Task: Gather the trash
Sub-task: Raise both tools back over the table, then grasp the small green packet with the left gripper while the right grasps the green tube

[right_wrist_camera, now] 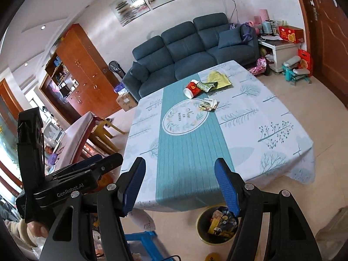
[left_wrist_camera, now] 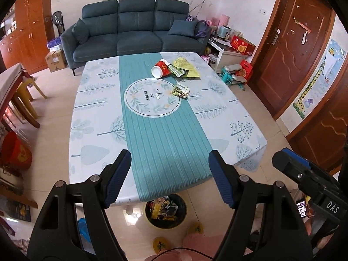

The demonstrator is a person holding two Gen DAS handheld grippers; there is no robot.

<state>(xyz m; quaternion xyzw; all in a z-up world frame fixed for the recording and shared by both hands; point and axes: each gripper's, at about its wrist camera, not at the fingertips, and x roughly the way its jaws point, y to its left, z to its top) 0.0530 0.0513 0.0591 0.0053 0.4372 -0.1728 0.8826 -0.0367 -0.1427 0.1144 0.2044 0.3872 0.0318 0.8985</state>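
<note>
Your bin [left_wrist_camera: 165, 211] at lower centre is partly cut off by the table [left_wrist_camera: 97, 100] edge; its contents are too jumbled to identify. Your left gripper [left_wrist_camera: 170, 178] and right gripper [right_wrist_camera: 184, 184] stand wide, holding nothing. The trash sits upper centre on the table: a tipped red cup [left_wrist_camera: 161, 68], a yellow bag [left_wrist_camera: 187, 66] and crumpled wrappers [left_wrist_camera: 181, 90].
</note>
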